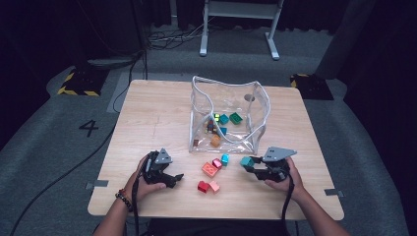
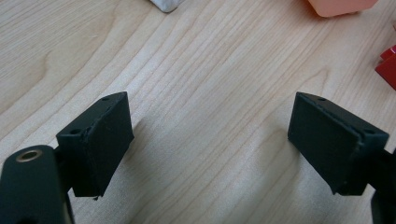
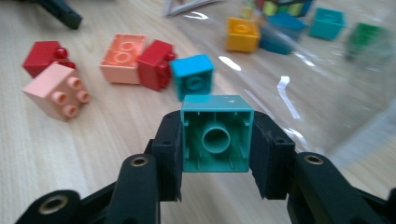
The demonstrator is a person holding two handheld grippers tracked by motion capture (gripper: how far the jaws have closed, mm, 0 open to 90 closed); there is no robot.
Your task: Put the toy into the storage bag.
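Setting: dark studio floor with cables around a pale wooden counter (image 1: pixel 147 118); a person's forearms come in from the near edge.
Bag: a clear plastic bag (image 1: pixel 260 105) stands open at the far middle of the counter, with several bricks already inside, among them a green one (image 1: pixel 235 117) and an orange one (image 1: pixel 215 140).
Loose bricks: on the counter just near of the bag lie a small blue brick (image 1: pixel 225 159), a salmon brick (image 1: pixel 208 169), two red bricks (image 1: pixel 202 186) and a pink brick (image 1: pixel 214 186).
Right gripper: the right gripper (image 3: pixel 217 144) pinches a teal brick (image 3: pixel 217 135) by its two side walls, hollow underside facing the camera; in the high view it is held at the near right, just off the bag's near right corner, lifted clear of the wood.
Left gripper: the left gripper (image 2: pixel 210 135) rests at the near left with its jaws spread wide over bare wood and nothing between them.
Step in hand: by the look of it, carrying the picked teal brick toward the bag.
Next move: likely lift the brick over the bag's rim, keep it clear of the floppy wall, then release above the bricks inside.
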